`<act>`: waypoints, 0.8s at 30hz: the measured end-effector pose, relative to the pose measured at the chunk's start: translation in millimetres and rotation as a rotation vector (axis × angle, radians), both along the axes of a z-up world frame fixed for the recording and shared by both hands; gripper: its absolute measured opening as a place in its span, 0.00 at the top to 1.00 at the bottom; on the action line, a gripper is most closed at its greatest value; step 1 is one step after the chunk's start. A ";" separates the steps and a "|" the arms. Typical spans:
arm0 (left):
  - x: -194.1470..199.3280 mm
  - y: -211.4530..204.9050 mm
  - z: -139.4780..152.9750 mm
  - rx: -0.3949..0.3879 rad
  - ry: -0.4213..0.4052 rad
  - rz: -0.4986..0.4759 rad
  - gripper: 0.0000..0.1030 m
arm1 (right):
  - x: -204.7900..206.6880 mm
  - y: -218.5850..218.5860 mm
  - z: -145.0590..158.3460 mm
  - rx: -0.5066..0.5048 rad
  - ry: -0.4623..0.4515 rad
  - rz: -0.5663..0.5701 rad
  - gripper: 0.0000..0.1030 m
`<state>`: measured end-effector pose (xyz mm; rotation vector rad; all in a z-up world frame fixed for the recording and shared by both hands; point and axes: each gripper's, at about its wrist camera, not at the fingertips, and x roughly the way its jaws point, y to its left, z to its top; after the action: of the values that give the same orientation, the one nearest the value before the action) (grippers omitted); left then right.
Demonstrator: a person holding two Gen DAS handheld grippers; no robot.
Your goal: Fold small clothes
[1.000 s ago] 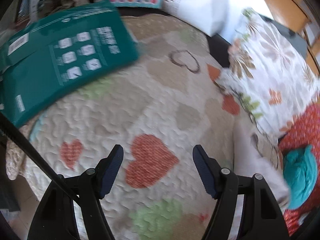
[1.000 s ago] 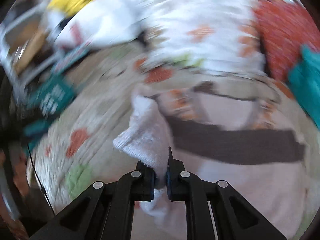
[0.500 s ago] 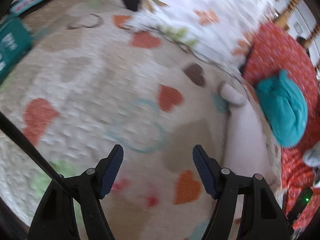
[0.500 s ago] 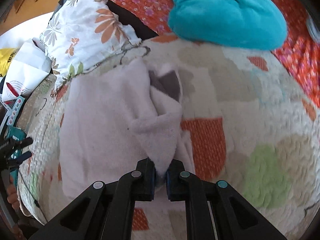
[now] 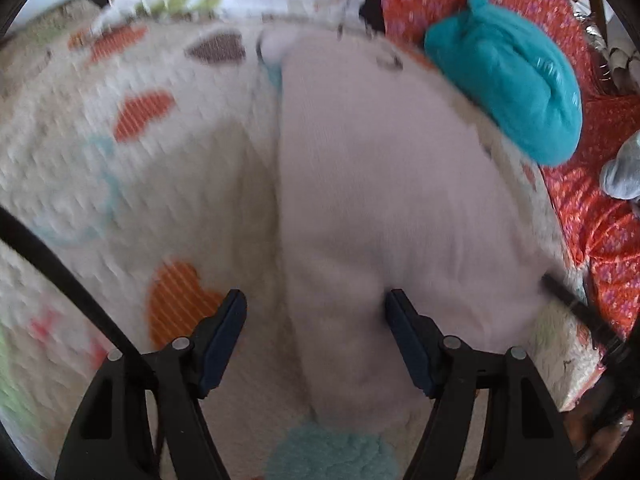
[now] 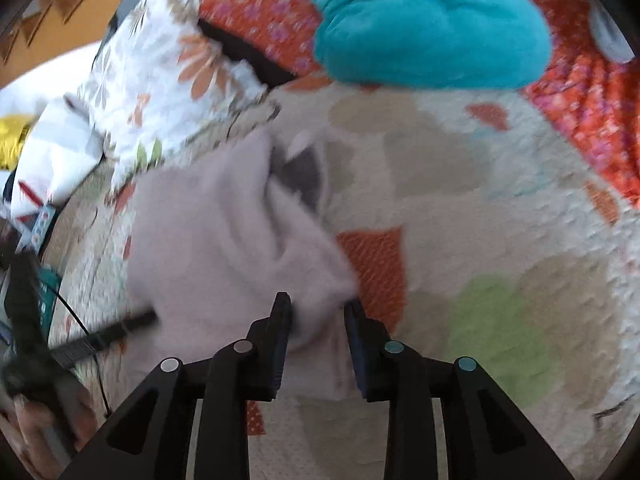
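On my quilt (image 5: 140,184) the garment (image 5: 380,200) lies spread, the bundle (image 5: 512,76) just beyond its far right corner, the pillow (image 6: 160,80) beyond its far left.

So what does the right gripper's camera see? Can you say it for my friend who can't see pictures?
The right gripper is opening, with a corner of a pale pink fuzzy garment still between its fingers. The garment lies on a quilt with hearts. A teal bundle sits behind it, and a flowered pillow is to the left.
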<state>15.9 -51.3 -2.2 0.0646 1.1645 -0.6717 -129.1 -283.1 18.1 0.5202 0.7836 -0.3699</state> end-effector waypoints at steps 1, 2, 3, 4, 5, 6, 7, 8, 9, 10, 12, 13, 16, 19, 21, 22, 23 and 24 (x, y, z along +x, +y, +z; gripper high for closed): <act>-5.9 0.2 -0.6 -0.003 -0.032 0.007 0.27 | 1.6 -2.1 7.5 -0.010 -0.011 0.003 0.71; -10.8 -0.6 0.1 0.005 -0.066 0.004 0.26 | 6.1 -3.7 16.2 -0.017 -0.023 0.015 0.71; -15.8 -2.1 -0.2 0.019 -0.085 -0.005 0.26 | 14.6 -4.5 25.3 -0.015 -0.035 0.039 0.71; -19.7 -2.0 -1.0 0.023 -0.094 -0.010 0.25 | 24.1 -4.5 31.6 -0.001 -0.046 0.066 0.71; -22.0 -0.1 -1.7 0.017 -0.098 -0.005 0.24 | 39.7 -3.1 39.3 0.034 -0.064 0.115 0.71; -22.1 1.4 -2.3 0.011 -0.097 0.000 0.24 | 51.7 -0.1 42.8 0.066 -0.077 0.158 0.72; -22.1 3.3 -3.1 0.004 -0.094 0.006 0.23 | 72.4 6.5 45.6 0.124 -0.083 0.248 0.73; -22.1 4.3 -3.5 0.001 -0.093 0.007 0.23 | 88.7 12.9 45.7 0.165 -0.077 0.313 0.75; -21.8 4.1 -3.7 0.001 -0.091 0.007 0.23 | 111.4 22.7 43.7 0.200 -0.063 0.380 0.76; -21.6 4.4 -3.9 0.001 -0.088 0.009 0.23 | 128.8 31.0 40.8 0.209 -0.046 0.420 0.76; -20.3 4.1 -4.4 0.001 -0.083 0.011 0.22 | 172.6 50.1 26.5 0.224 0.022 0.505 0.77; -19.7 3.9 -4.3 0.000 -0.081 0.011 0.22 | 190.1 55.0 18.0 0.236 0.047 0.522 0.77; -17.1 2.4 -5.2 -0.009 -0.074 0.012 0.20 | 254.2 65.0 -14.7 0.274 0.136 0.577 0.82; -16.9 1.1 -5.9 -0.006 -0.082 0.002 0.20 | 296.5 67.6 -33.6 0.215 0.197 0.540 0.95; -17.3 -0.1 -6.5 0.003 -0.091 -0.007 0.20 | 318.1 67.9 -40.9 0.175 0.224 0.514 0.95; -17.7 -0.6 -6.5 0.005 -0.095 -0.013 0.19 | 324.6 67.9 -38.9 0.168 0.223 0.508 0.95; -17.9 -0.9 -6.4 0.007 -0.095 -0.016 0.18 | 331.9 66.0 -35.8 0.151 0.230 0.496 0.95; -18.1 -1.4 -6.3 0.008 -0.094 -0.018 0.18 | 336.9 64.5 -30.3 0.126 0.236 0.480 0.95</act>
<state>-2.2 -52.7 -8.5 0.1124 1.0778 -0.6730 207.8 -218.5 -12.1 0.3929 1.1337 0.0662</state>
